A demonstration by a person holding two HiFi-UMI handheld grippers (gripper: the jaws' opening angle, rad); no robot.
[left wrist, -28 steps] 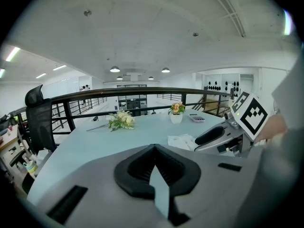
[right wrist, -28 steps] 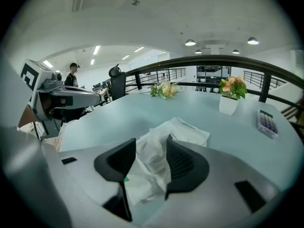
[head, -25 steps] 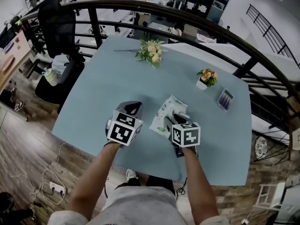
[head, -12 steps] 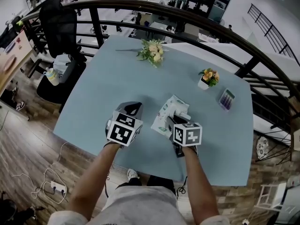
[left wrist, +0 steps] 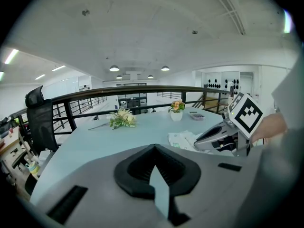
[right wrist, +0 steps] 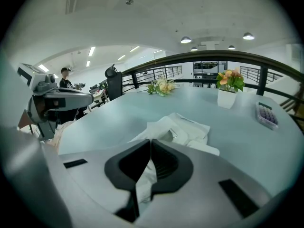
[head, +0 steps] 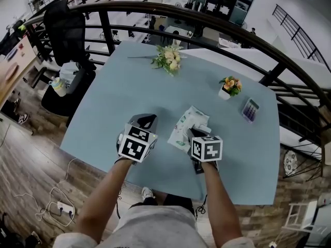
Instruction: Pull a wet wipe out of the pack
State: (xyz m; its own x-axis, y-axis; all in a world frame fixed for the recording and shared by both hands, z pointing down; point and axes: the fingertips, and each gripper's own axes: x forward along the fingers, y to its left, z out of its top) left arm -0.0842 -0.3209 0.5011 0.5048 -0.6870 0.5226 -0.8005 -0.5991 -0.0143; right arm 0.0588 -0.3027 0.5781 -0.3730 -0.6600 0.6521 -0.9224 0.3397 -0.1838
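The white and green wet wipe pack (head: 185, 126) lies on the light blue table (head: 119, 97), in front of both hands. My right gripper (head: 199, 132) rests on its near right part, pointing down at it. Seen from the right gripper view, that gripper (right wrist: 151, 144) is shut on a fold of white wet wipe (right wrist: 145, 179) that runs from the pack (right wrist: 183, 129) down between the pads. My left gripper (head: 145, 121) hovers left of the pack, apart from it. In its own view the left gripper (left wrist: 153, 148) is shut with nothing in it, with the pack (left wrist: 182, 138) and the right gripper (left wrist: 199, 143) off to its right.
A flower bunch (head: 167, 58) lies at the table's far edge. A small potted flower (head: 228, 86) and a calculator (head: 249, 109) stand to the far right. A black railing (head: 217, 25) curves behind the table, with a black chair (head: 64, 30) at the left.
The right gripper's jaws have closed together on the wipe at the top of the pack. Both hands have stayed where they were.
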